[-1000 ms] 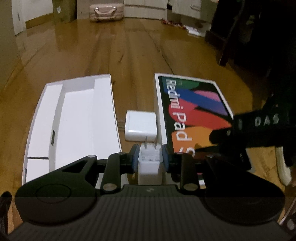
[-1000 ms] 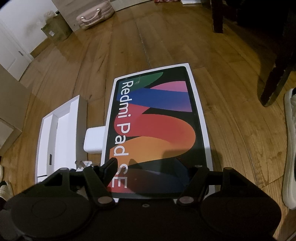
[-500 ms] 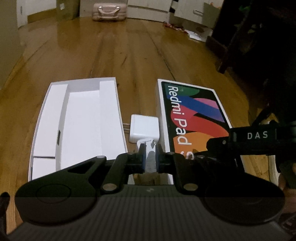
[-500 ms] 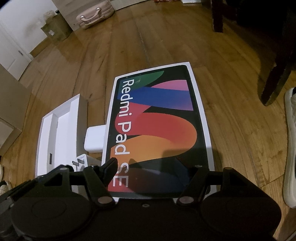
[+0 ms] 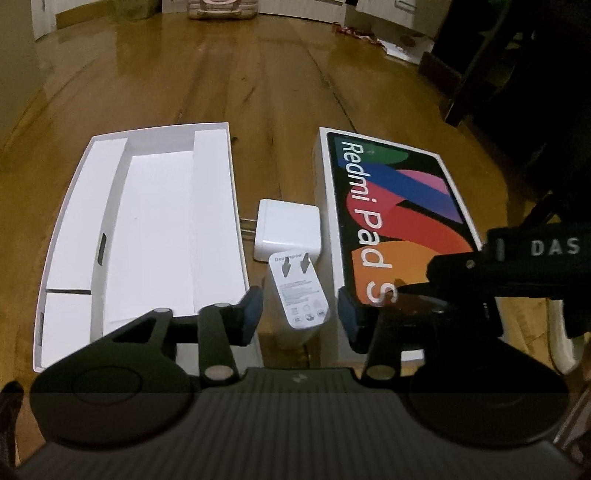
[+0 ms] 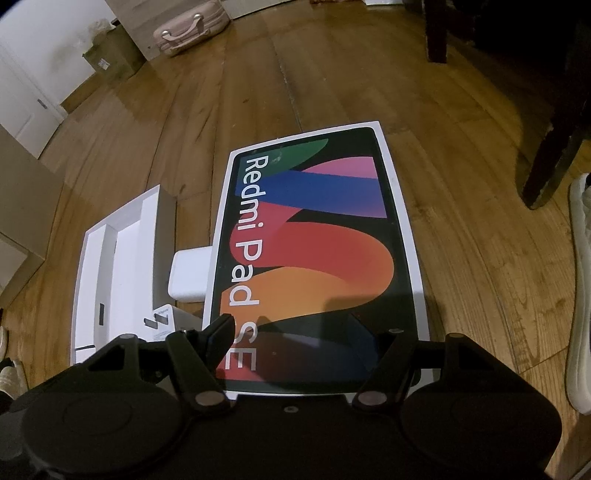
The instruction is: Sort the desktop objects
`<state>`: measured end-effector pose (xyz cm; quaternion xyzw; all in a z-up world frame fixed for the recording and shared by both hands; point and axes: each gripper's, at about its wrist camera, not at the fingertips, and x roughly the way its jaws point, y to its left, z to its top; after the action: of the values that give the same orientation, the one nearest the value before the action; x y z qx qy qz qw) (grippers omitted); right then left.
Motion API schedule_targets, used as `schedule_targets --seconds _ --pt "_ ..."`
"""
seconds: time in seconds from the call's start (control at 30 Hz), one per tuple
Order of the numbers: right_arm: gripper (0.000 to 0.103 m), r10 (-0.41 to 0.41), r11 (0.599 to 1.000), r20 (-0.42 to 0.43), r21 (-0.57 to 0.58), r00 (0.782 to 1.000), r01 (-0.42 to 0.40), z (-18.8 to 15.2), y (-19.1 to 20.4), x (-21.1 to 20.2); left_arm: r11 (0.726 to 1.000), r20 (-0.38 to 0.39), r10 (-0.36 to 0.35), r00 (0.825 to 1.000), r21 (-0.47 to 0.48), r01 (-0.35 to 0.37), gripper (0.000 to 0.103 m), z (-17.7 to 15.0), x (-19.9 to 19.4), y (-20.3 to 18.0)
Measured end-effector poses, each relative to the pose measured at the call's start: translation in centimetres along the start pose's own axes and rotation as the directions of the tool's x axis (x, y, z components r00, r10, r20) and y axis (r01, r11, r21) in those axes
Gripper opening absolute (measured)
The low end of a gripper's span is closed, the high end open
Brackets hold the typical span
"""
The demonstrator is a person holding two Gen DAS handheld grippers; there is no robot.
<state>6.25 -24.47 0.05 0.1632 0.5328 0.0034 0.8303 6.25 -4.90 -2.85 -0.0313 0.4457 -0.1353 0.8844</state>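
A white plug charger [image 5: 299,291] stands on end between my left gripper's [image 5: 301,314] open jaws, prongs folded, free of both pads. A second white charger [image 5: 287,229] lies flat just beyond it, prongs to the left. The open white box tray [image 5: 147,236] lies to the left, the Redmi Pad SE lid [image 5: 399,218] to the right. My right gripper [image 6: 306,339] is open and hovers over the near end of the lid [image 6: 314,251]. The flat charger [image 6: 190,275] and the tray [image 6: 110,269] show at its left.
All lies on a wooden floor. A pink case [image 6: 188,26] and a cardboard box [image 6: 114,55] stand far back. Dark furniture legs [image 6: 554,147] are at the right. A white shoe [image 6: 580,295] lies at the right edge.
My left gripper was shut on the plug charger; its jaws have opened and let it go, and it now stands on the floor. The right gripper has barely moved.
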Motion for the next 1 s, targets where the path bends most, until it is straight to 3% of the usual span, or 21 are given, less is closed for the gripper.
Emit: schedule_targets --seconds 0.13,0.33,0.57,0.8,1.0 --pt "0.073 0.000 1.000 0.001 -0.002 1.000 0.000 0.2 0.0 0.0 0.997 0.019 0.049 0.999 0.053 -0.049 0.027 0.2 0.2 -0.8" --pt "0.073 0.000 1.000 0.001 0.009 1.000 0.000 0.3 -0.2 0.2 0.995 0.027 0.048 0.998 0.081 -0.051 0.027 0.4 0.4 -1.3" --pt "0.073 0.012 1.000 -0.002 -0.002 1.000 -0.012 0.2 0.2 0.1 0.997 -0.095 0.050 0.994 0.067 -0.044 0.028 -0.1 1.9 -0.9" --pt "0.073 -0.001 1.000 0.004 0.016 1.000 0.001 0.2 -0.3 0.1 0.989 -0.027 0.096 0.995 0.112 -0.093 0.026 -0.5 1.9 -1.7" --pt "0.073 -0.003 1.000 0.006 0.009 1.000 0.003 0.2 -0.1 0.1 0.989 -0.018 0.099 0.995 0.112 -0.096 0.026 -0.5 1.5 -1.4"
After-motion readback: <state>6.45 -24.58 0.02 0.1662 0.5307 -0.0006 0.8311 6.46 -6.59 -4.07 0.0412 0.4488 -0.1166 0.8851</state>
